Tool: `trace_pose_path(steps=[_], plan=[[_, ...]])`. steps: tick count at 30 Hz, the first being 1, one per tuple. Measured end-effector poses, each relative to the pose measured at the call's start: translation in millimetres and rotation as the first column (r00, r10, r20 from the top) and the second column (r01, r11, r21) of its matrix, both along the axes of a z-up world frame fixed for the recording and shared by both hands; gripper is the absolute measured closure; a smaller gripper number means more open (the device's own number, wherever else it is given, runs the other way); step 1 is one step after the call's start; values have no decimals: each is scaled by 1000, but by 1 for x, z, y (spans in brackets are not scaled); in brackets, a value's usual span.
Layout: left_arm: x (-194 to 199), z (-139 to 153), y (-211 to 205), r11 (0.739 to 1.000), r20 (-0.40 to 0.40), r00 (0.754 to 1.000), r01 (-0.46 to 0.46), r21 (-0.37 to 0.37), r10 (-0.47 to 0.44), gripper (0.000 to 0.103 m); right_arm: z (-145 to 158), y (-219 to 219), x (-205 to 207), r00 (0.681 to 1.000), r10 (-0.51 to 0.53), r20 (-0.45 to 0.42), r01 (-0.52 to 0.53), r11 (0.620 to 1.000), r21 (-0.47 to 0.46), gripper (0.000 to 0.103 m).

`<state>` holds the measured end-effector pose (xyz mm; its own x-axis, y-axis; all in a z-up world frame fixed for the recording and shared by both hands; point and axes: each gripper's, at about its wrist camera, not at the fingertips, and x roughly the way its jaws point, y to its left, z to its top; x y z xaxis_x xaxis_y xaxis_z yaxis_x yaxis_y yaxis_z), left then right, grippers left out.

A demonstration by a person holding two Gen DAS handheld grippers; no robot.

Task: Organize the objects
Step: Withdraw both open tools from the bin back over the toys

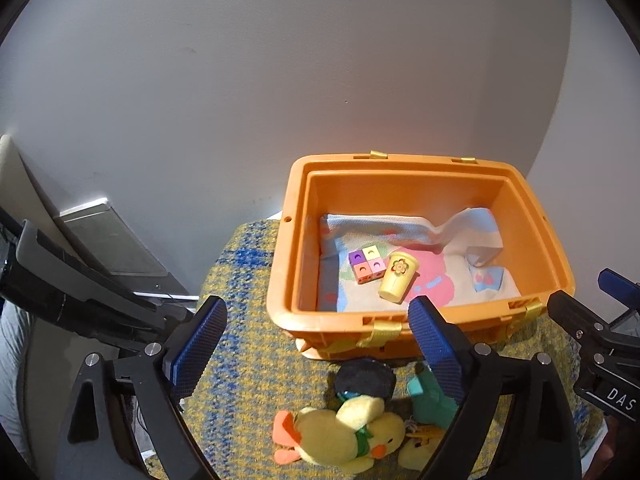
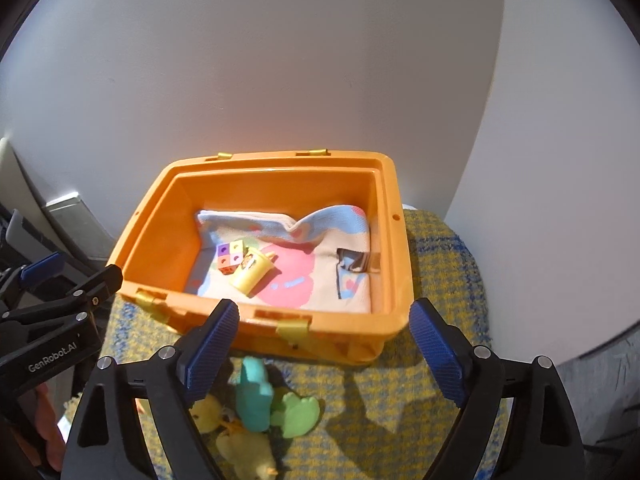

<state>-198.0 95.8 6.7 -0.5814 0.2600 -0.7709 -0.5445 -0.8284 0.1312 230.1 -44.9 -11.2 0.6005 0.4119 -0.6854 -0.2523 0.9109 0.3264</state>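
The right tongs gape empty above the near rim of the orange bin. Inside, on a pastel cloth, a yellow cup lies tipped beside a block cube. Nearer lie a teal toy and a yellow plush.

The left hand-held gripper reads "GenRobot.AI"; the right hand-held gripper, "DAS".

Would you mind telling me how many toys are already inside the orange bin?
2: the colored cube block and the yellow cup lying beside it, both on the towel in the orange bin. Its folds may hide more.
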Motion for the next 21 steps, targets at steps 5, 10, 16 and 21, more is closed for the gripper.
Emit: trace_pose_path(steps=[5, 10, 16, 21], plan=[[12, 2, -14, 1000, -6, 1000, -7, 6, 7, 6, 3, -1, -17, 1000, -3, 5, 3, 1000, -3, 14], [23, 2, -30, 1000, -12, 1000, -19, 10, 19, 1, 1, -1, -35, 1000, -10, -1, 10, 1000, -2, 10], [36, -5, -46, 1000, -11, 1000, -22, 4, 22, 0, -8, 2, -57, 1000, -4, -8, 4, 1000, -11, 10], [47, -13, -60, 1000, -2, 1000, -24, -1, 24, 0, -15, 6, -76, 1000, 2, -14, -2, 1000, -17, 9]])
